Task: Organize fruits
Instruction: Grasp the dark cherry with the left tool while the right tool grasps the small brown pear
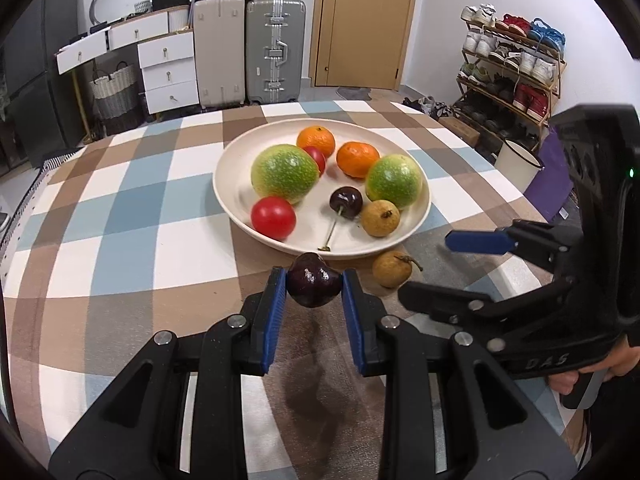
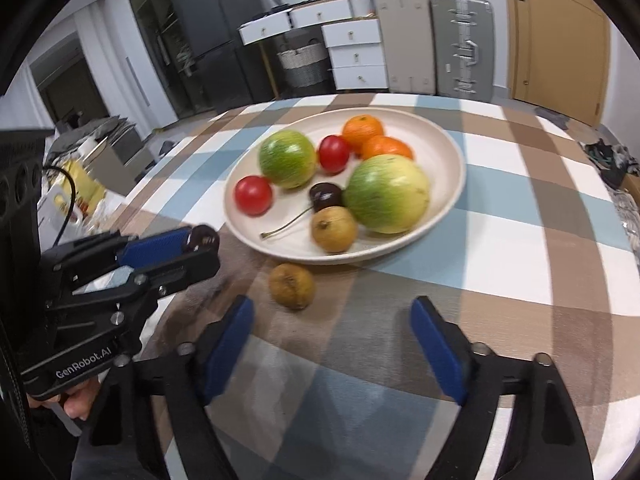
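Your left gripper (image 1: 314, 285) pinches a dark cherry (image 1: 313, 286) at the plate's (image 1: 240, 184) six o'clock; your right gripper (image 2: 334, 350) gapes empty. Nine fruits are plated; one brown fruit (image 2: 291, 285) waits on the cloth.

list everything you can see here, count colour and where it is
plate: 1, cream, on the checked tablecloth
green-yellow fruits: 2, in the plate
oranges: 2, orange, far side of the plate
tomatoes: 2, red, one at the plate's near left, one behind the left green fruit
cherry with stem: 1, dark, in the plate
brown fruit in plate: 1, tan, near rim
brown fruit on cloth: 1, tan, just outside the plate
held cherry: 1, dark, between the left pads
suitcases: 2, beige and grey, by the door
shoe rack: 1, at the right wall
left gripper: shut on the held cherry
right gripper: open, nothing between its jaws, near the brown fruit on cloth
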{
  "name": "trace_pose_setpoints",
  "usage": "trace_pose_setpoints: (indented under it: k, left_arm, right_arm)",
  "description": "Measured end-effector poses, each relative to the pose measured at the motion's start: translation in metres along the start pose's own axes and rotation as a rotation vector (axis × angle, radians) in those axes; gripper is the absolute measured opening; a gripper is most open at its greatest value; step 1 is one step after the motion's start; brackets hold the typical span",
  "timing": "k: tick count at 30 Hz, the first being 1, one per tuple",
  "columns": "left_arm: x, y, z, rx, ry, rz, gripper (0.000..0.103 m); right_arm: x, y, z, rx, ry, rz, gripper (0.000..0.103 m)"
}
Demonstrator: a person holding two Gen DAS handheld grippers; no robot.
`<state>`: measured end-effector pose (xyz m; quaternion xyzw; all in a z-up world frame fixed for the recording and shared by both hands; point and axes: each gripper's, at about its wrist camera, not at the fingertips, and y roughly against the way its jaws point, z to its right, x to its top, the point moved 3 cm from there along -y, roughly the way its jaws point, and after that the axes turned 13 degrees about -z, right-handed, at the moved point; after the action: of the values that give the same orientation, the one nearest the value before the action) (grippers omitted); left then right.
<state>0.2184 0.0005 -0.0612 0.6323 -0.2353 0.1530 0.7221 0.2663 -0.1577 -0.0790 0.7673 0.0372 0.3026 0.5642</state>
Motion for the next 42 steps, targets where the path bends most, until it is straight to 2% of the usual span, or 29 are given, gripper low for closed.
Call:
trace_pose_setpoints:
  k: [4,6,8,11,16,22,42]
  left_arm:
    - [0.001,0.006,-0.005,0.007,0.017,0.018,0.026]
    - [0.002,0.008,-0.008,0.006,0.029,0.021,0.026]
    - [0.002,0.007,-0.01,0.008,0.036,0.02,0.026]
    - [0.002,0.008,-0.011,0.012,0.037,0.023,0.026]
    - [0.001,0.007,-0.01,0.017,0.035,0.022,0.026]
    - [0.001,0.008,-0.009,0.019,0.034,0.02,0.026]
    - [0.001,0.009,-0.013,0.023,0.046,0.036,0.026]
  right_arm:
    - [0.003,-0.006,-0.007,-0.012,0.022,-0.006,0.069]
    - [0.005,-0.007,-0.012,-0.009,0.033,-0.001,0.057]
    - [0.006,-0.008,-0.016,-0.001,0.044,-0.009,0.055]
    - [0.007,-0.01,-0.021,-0.004,0.058,-0.007,0.047]
    - [0.007,-0.011,-0.025,0.003,0.076,-0.012,0.043]
    - [0.007,-0.012,-0.026,-0.002,0.093,-0.016,0.028]
    - [0.001,0.004,-0.029,0.007,0.115,0.033,0.027]
